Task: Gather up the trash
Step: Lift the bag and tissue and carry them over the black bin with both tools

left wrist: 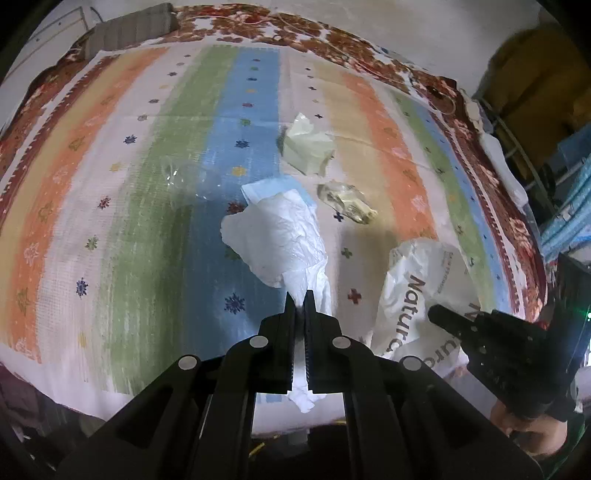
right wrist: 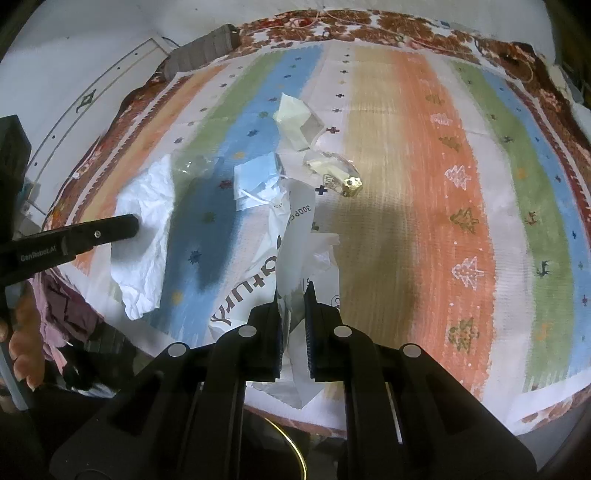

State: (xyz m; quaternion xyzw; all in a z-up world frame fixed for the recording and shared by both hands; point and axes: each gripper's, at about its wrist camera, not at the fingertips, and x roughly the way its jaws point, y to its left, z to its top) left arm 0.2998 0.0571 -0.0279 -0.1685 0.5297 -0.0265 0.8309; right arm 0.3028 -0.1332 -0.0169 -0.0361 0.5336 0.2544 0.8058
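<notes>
My left gripper [left wrist: 300,301] is shut on a crumpled white paper sheet [left wrist: 275,240], held above the striped cloth; the same sheet shows in the right wrist view [right wrist: 144,240]. My right gripper [right wrist: 293,295] is shut on a white printed plastic bag [right wrist: 295,236], which also shows in the left wrist view [left wrist: 417,291]. On the cloth lie a pale green wrapper [left wrist: 306,146], a clear crinkled wrapper [left wrist: 347,203], a blue-white mask [right wrist: 256,179] and a clear plastic piece [left wrist: 177,173].
The striped cloth [right wrist: 406,184] covers a bed with a brown floral blanket [left wrist: 491,155] at its edges. A grey ribbed item [left wrist: 136,29] lies at the far left corner. Blue shelving [left wrist: 576,192] stands to the right.
</notes>
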